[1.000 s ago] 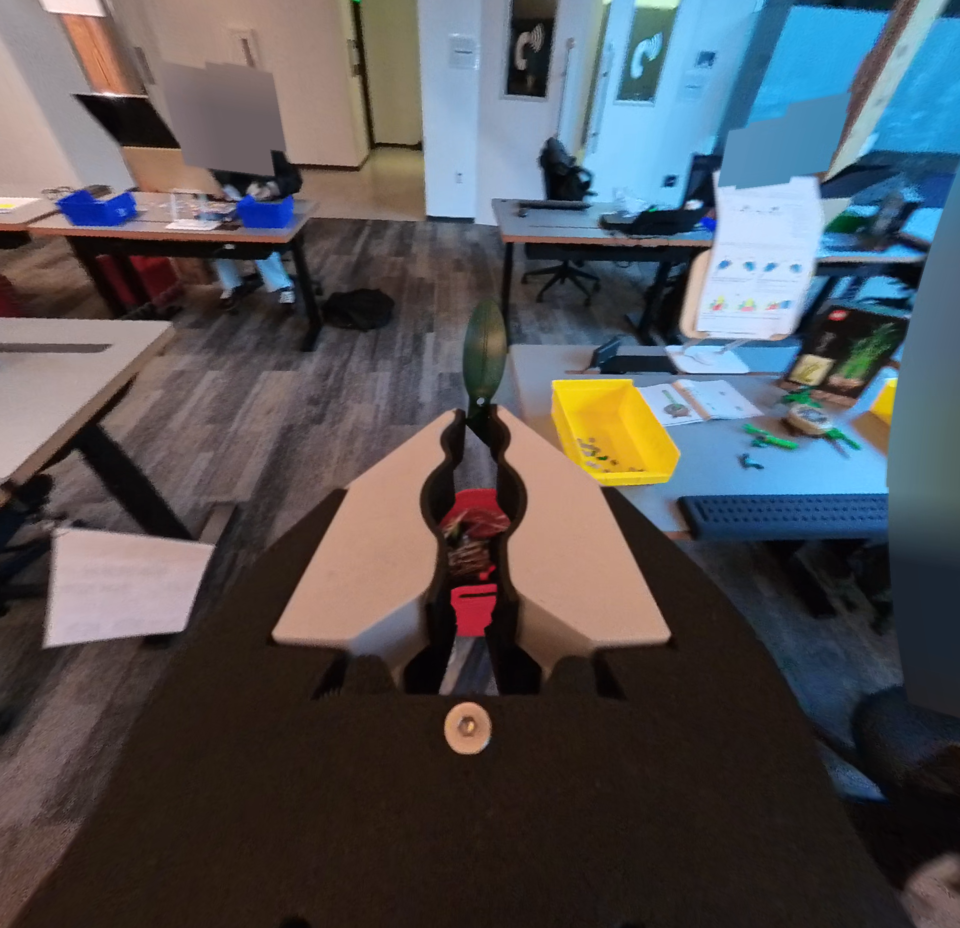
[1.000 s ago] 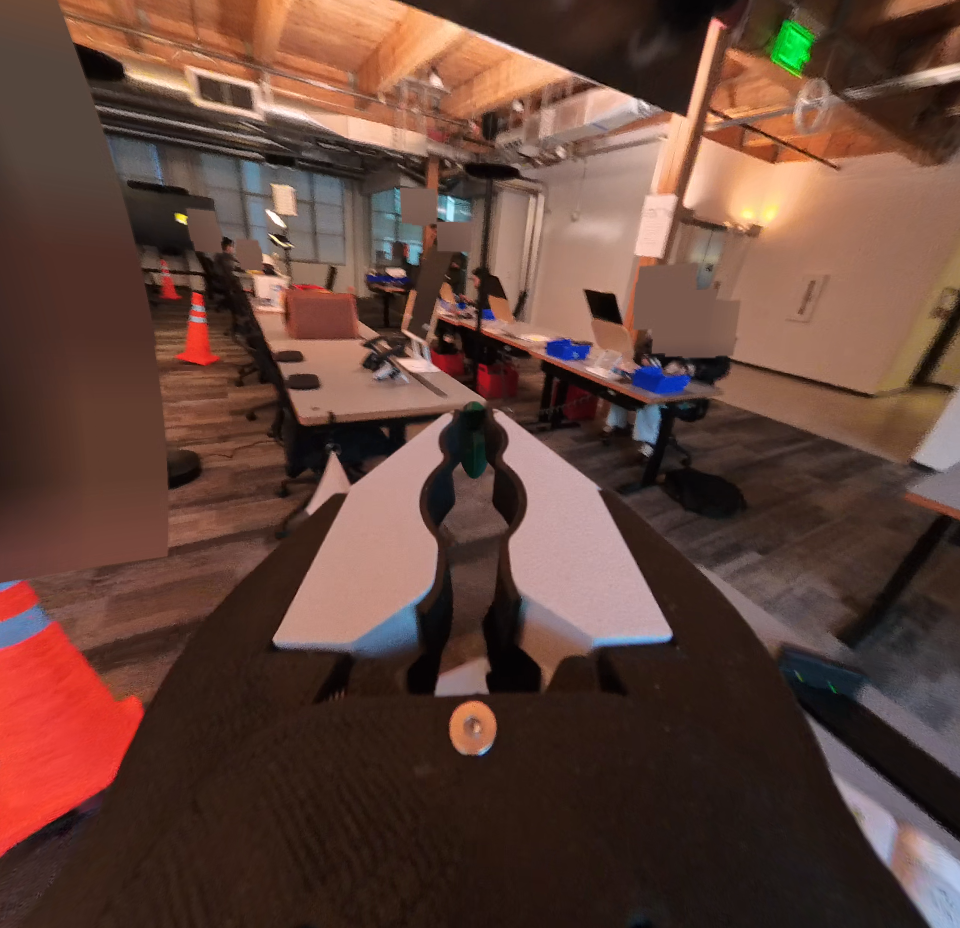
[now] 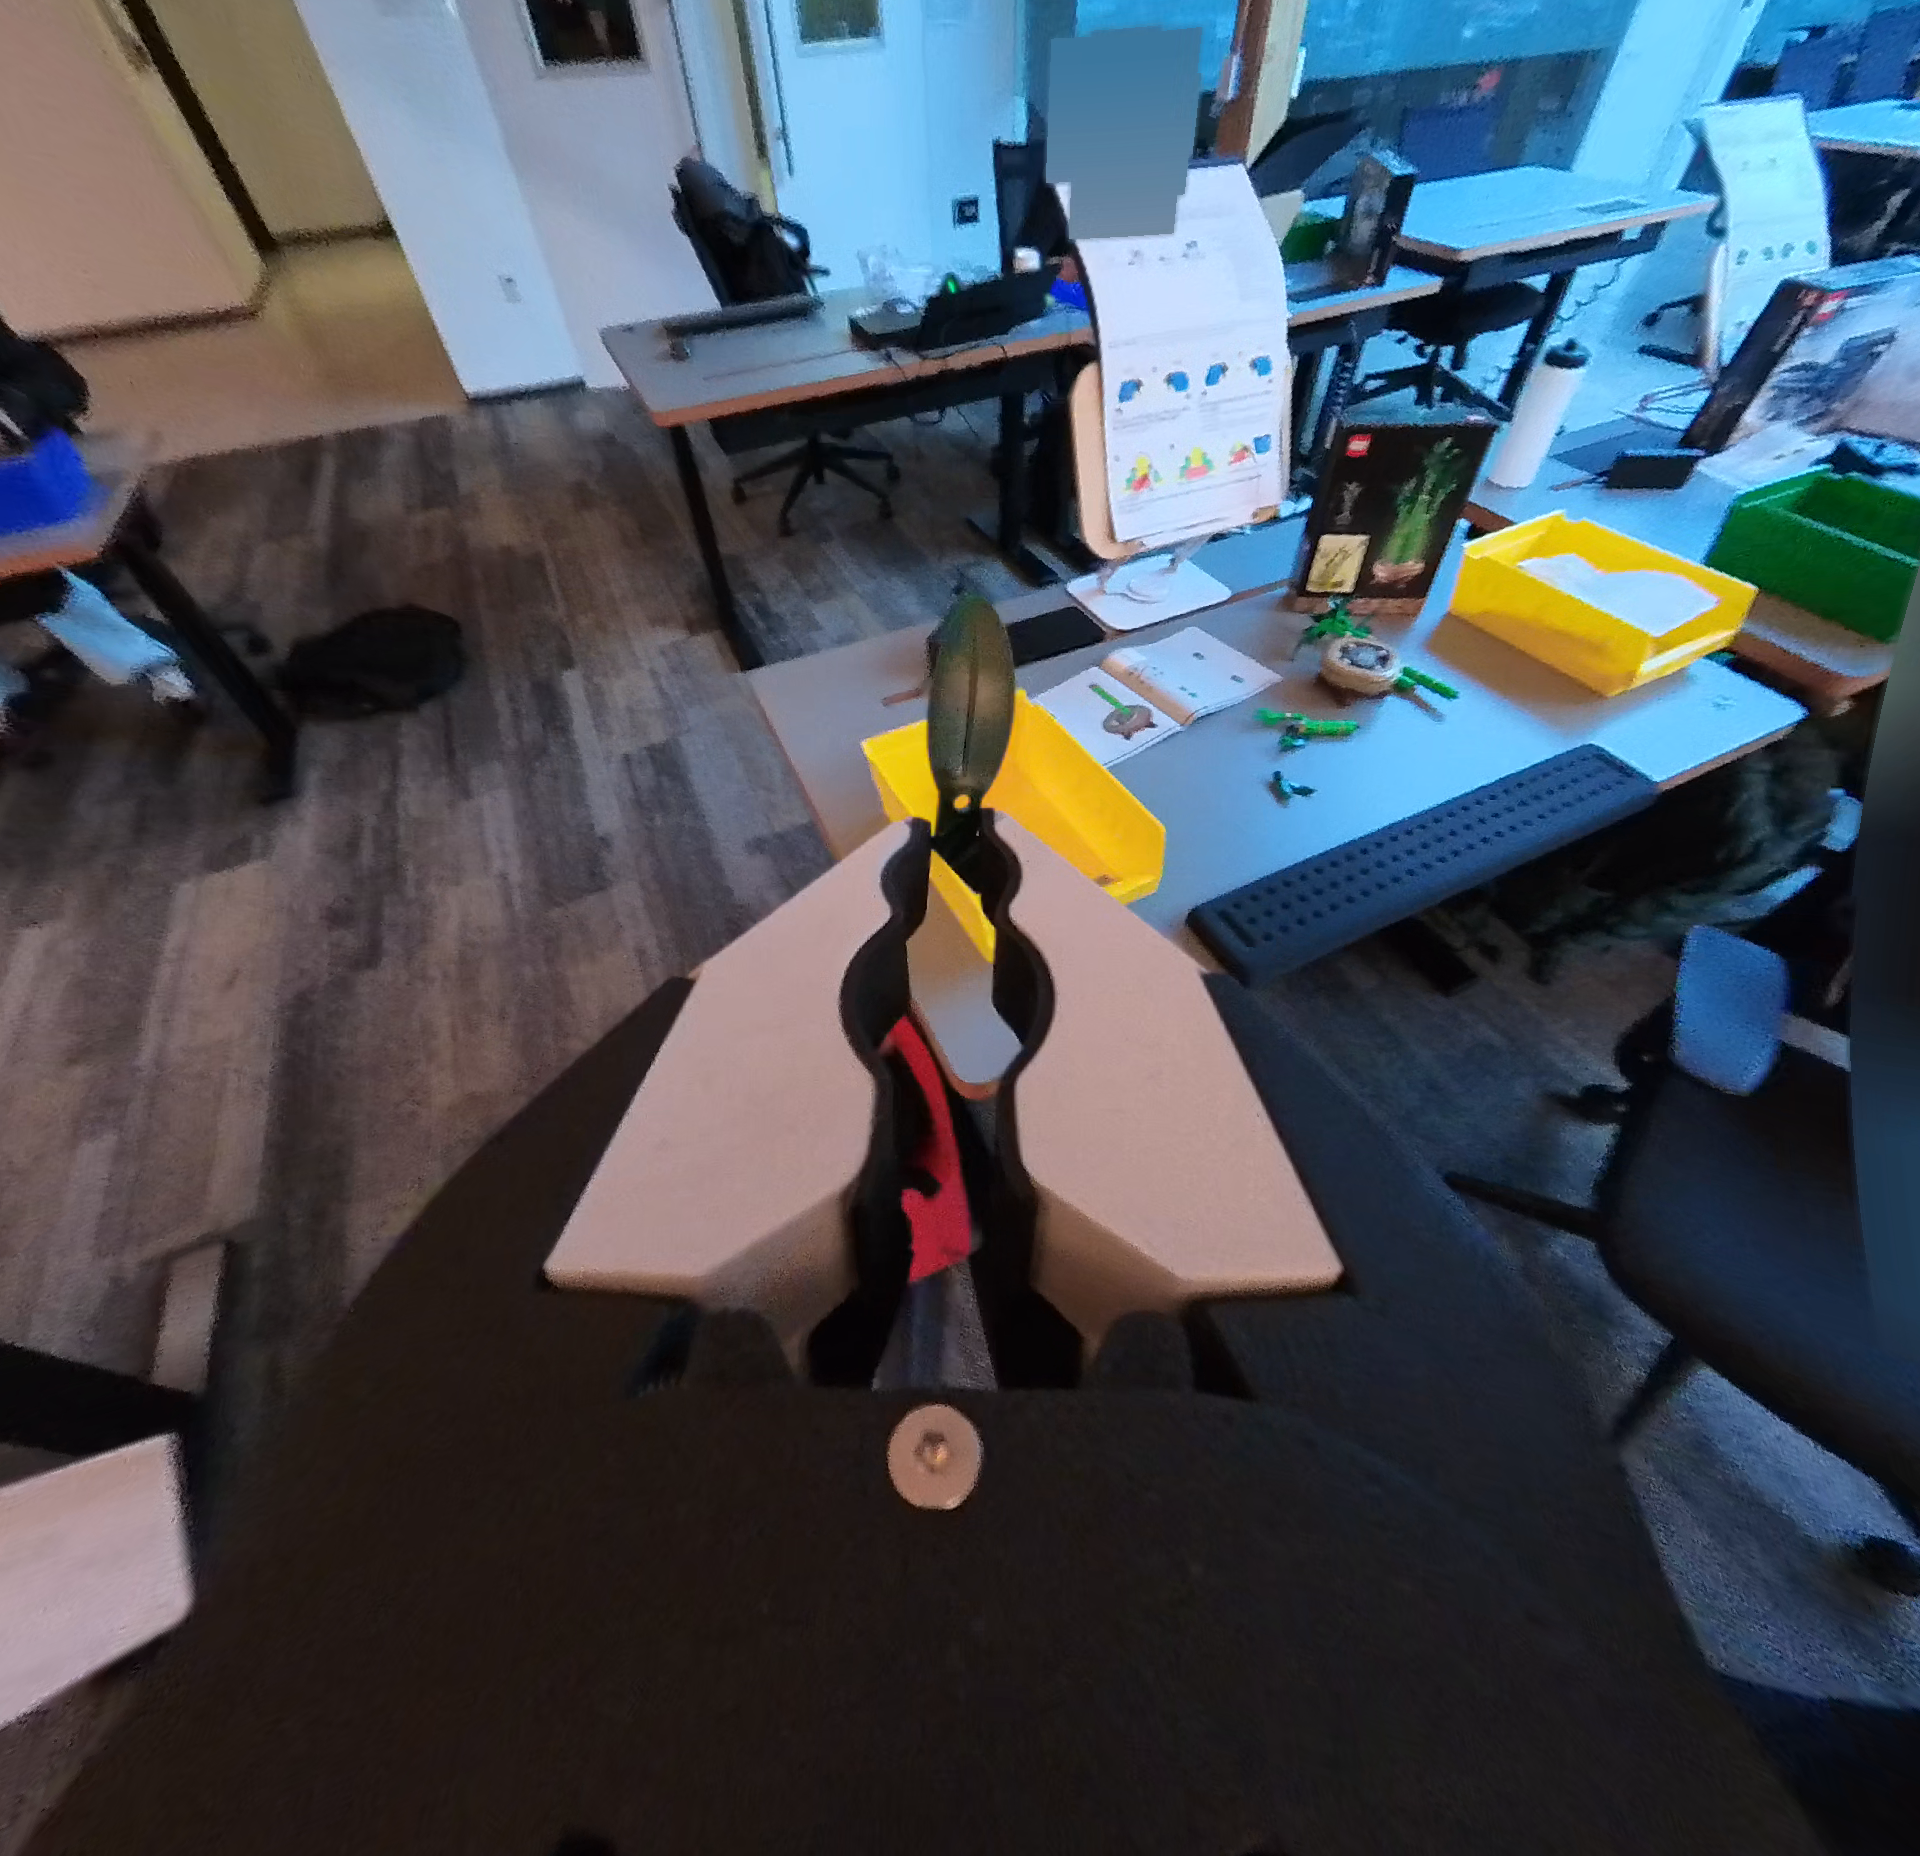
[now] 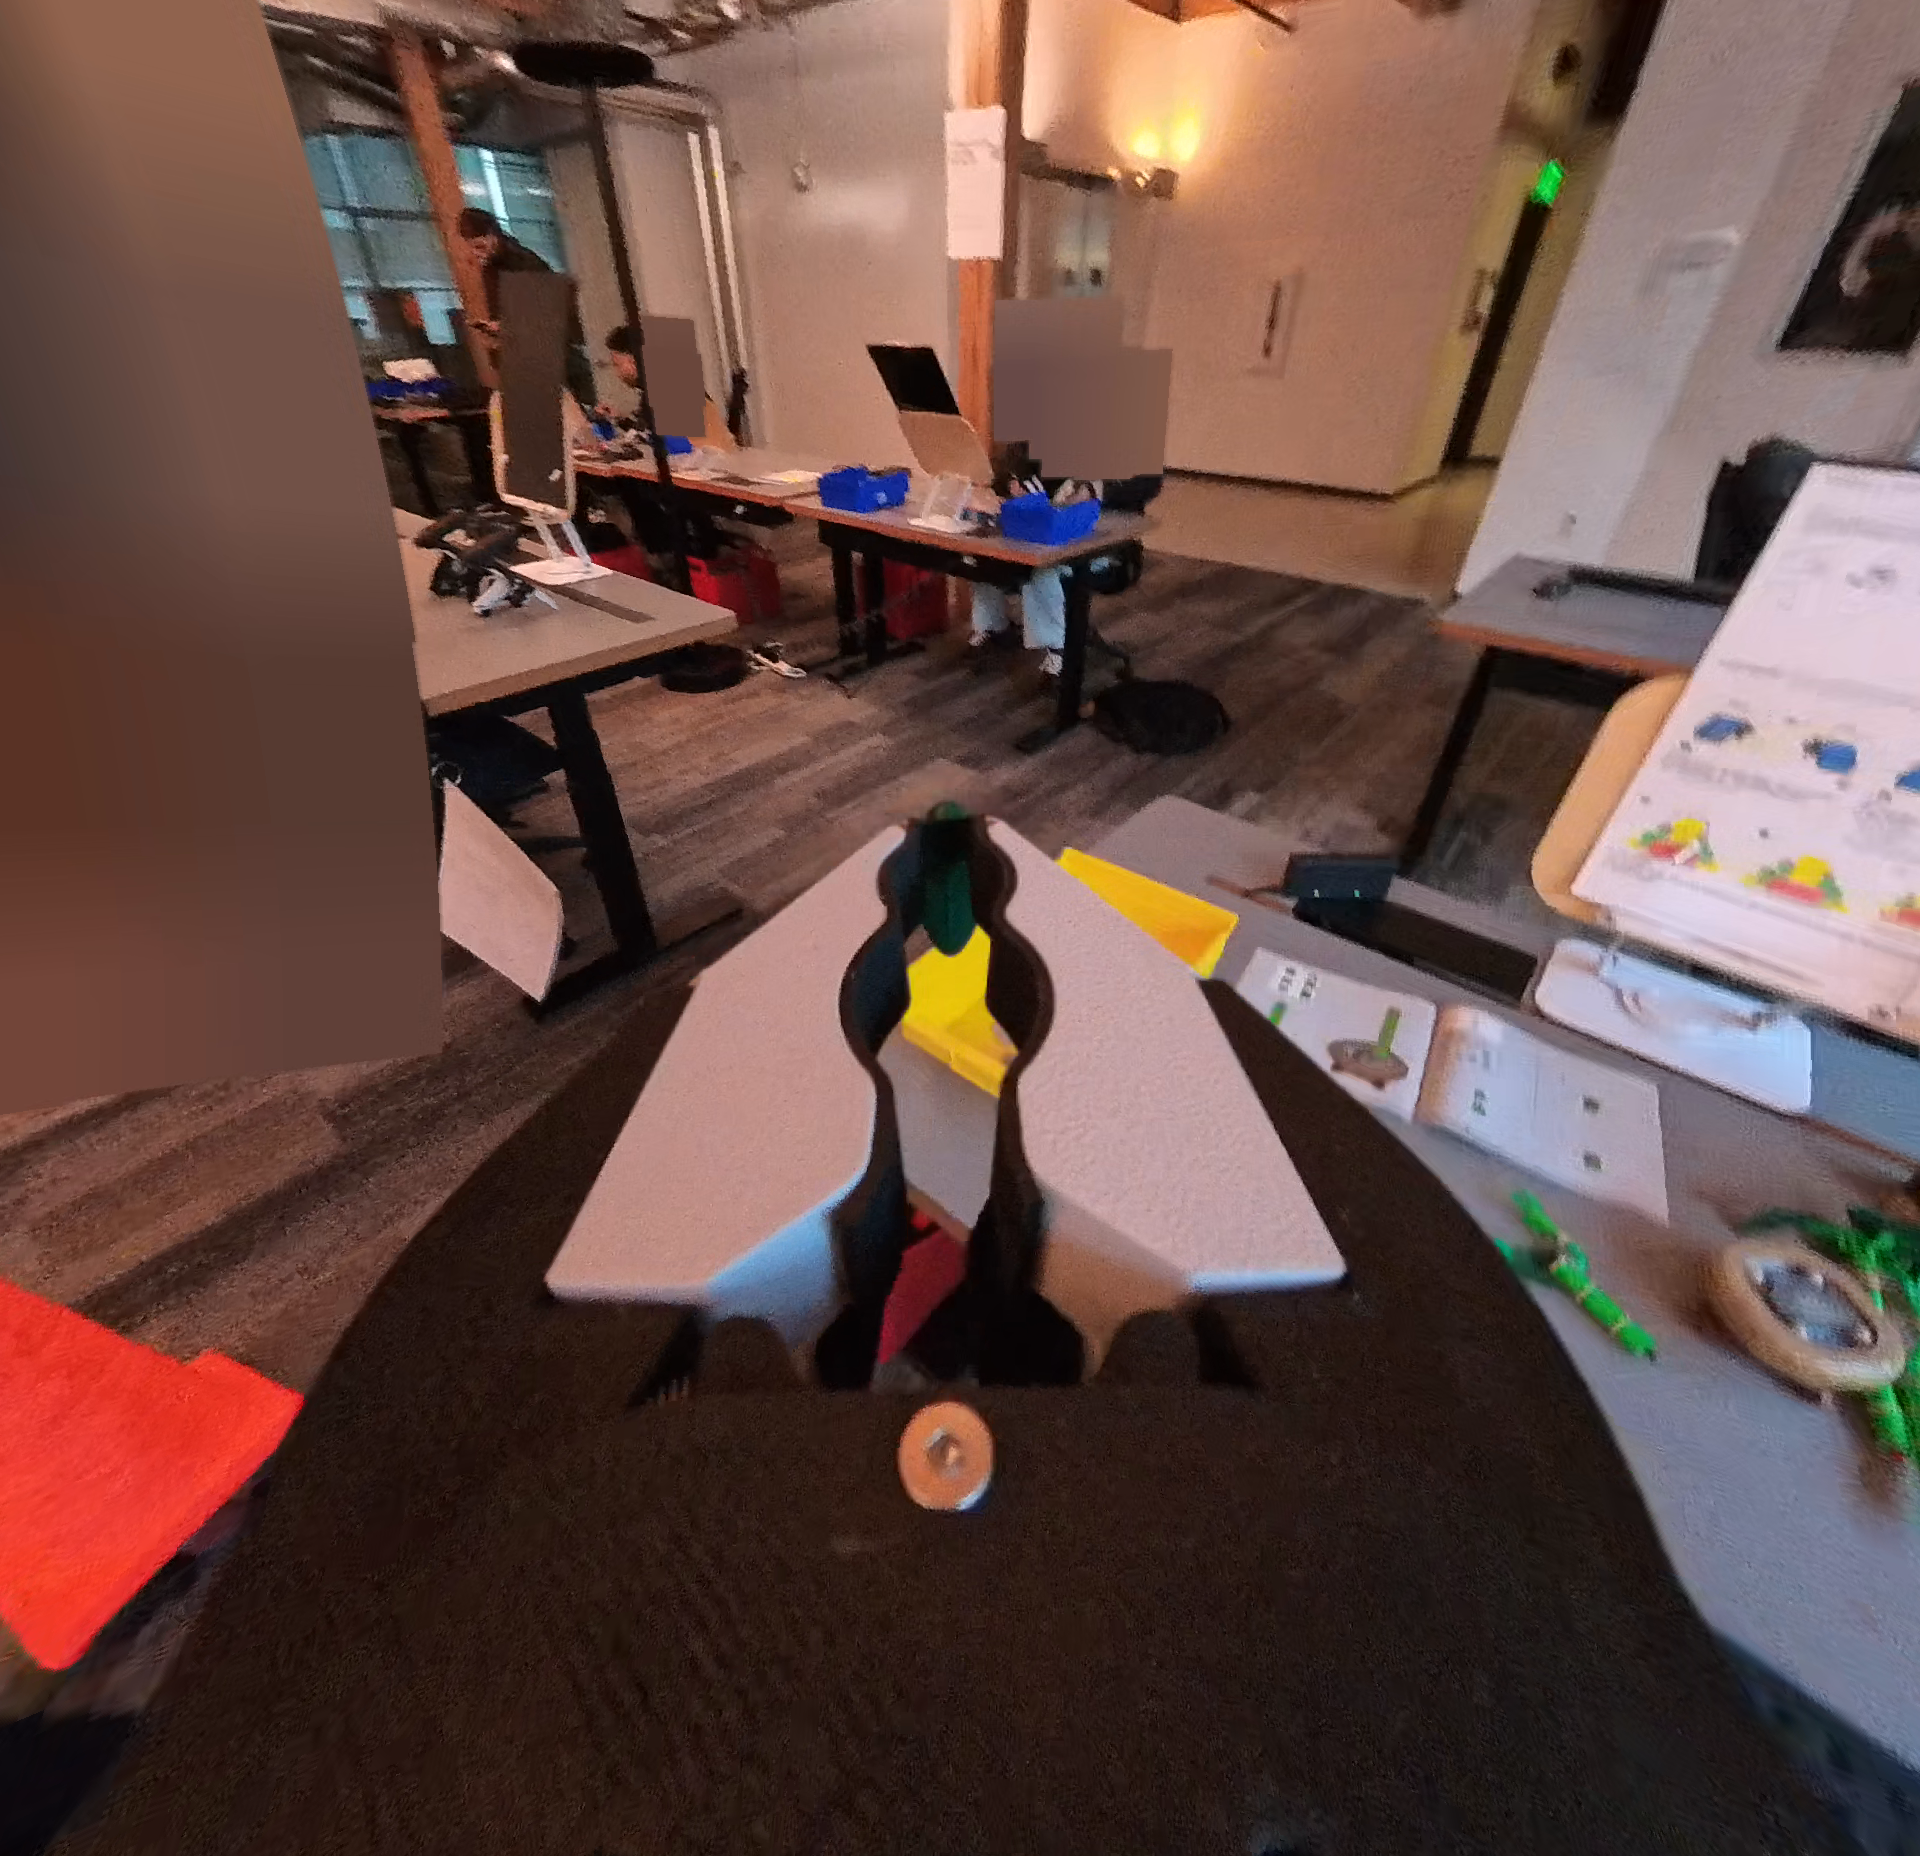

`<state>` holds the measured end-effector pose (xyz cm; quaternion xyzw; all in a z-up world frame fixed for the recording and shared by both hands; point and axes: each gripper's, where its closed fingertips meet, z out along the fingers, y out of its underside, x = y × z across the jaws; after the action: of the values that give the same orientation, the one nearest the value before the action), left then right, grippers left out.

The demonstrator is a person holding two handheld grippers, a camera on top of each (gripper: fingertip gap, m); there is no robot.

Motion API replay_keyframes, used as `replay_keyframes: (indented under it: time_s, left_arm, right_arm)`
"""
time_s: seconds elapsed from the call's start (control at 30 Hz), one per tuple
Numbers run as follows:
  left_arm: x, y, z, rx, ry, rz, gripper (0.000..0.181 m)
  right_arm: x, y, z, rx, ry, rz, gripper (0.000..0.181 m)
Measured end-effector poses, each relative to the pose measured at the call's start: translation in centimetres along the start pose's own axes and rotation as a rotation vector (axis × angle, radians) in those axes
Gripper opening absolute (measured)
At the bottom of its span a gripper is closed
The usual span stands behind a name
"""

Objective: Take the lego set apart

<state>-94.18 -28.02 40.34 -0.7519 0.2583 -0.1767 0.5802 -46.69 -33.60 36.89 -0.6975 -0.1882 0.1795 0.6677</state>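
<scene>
desk-side yellow bin (image 3: 1081,819) below — both claws clamped on green pieces — left claw (image 3: 961,830), right claw (image 4: 943,850).

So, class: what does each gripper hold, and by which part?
The left gripper pinches a dark green leaf piece by its stem end. The right gripper pinches a small green piece; which part cannot be told.

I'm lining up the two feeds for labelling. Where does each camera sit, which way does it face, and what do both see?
Left wrist view: sits on the left gripper, looking along its fingers, which pinch a dark green leaf piece, down toward the grey table and yellow bin.
Right wrist view: sits on the right gripper, shut on a small green piece, facing across the office with the table at right.
Shared: yellow bin, open instruction booklet, round brown lego base.
</scene>
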Motion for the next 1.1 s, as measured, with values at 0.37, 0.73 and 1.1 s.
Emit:
replay_keyframes:
  time_s: [0.37,0.73,1.1]
  left_arm:
    - [-0.1,2.0,4.7,0.074,0.324,-0.028,0.007]
    - [-2.8,8.3,4.2,0.024,0.305,0.013,0.007]
    - [-2.9,7.1,3.0,0.017,0.175,-0.039,0.007]
  right_arm:
    - [-4.4,-0.7,-5.4,-0.047,0.246,0.008,0.006]
    - [-8.2,-1.6,-1.8,-0.117,0.259,-0.09,0.006]
    - [-3.8,-1.6,1.1,-0.018,0.158,-0.073,0.006]
